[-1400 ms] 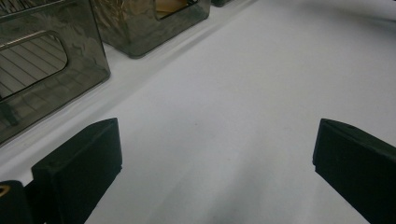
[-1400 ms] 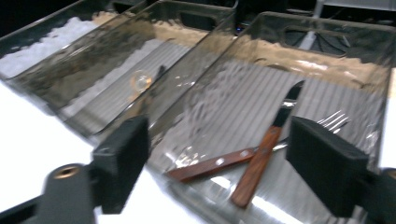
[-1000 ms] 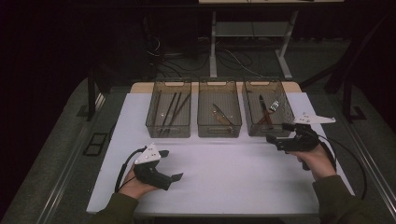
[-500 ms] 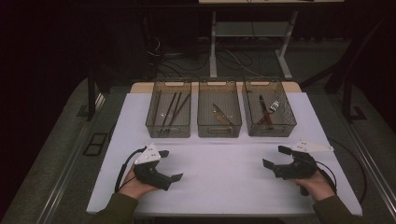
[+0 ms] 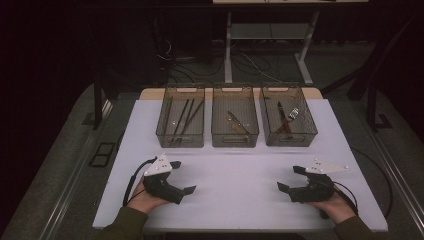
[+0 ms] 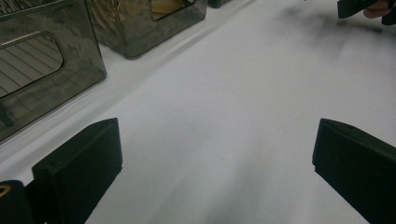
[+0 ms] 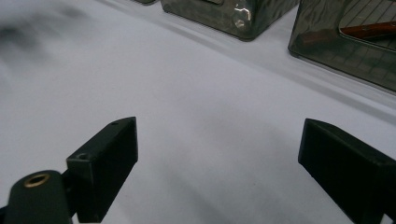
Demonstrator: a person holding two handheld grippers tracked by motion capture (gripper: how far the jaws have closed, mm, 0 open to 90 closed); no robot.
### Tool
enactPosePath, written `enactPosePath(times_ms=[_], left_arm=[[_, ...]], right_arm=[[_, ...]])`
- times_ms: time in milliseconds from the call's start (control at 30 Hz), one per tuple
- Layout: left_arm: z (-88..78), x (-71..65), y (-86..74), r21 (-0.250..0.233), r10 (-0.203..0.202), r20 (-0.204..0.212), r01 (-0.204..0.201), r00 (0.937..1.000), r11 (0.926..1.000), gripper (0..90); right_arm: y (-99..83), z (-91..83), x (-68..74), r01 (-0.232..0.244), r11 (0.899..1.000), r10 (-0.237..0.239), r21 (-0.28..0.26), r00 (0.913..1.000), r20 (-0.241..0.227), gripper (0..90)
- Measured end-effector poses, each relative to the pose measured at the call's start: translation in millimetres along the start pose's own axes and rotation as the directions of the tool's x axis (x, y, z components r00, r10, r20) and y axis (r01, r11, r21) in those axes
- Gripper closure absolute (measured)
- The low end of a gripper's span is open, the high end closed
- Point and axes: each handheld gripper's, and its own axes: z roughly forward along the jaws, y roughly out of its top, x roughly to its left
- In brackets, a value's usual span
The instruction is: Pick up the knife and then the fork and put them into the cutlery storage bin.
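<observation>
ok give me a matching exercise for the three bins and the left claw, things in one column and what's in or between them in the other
Things:
1. left bin
2. middle bin
3. right bin
4. left claw

States:
A. open, nothing between the jaws
B. long dark sticks
C. a shiny metal piece and a dark-handled tool
D. one brownish utensil lying slantwise

Pairs: 1-B, 2-D, 3-C, 4-A

The tabletop's (image 5: 240, 165) near half is left open between both grippers; its far edge is blocked by three bins (image 5: 235, 122).
</observation>
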Motion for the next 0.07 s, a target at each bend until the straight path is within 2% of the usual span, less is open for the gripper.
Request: enactPosePath(times_ms=[67], left_arm=[[0.3,-0.1,0.0,0.001,0.0,0.001,0.0,1.0,1.0,0.5]], right_arm=[[-0.3,-0.7,-1.1,-0.002,1.0,0.002,0.0,1.0,0.005,11.7]])
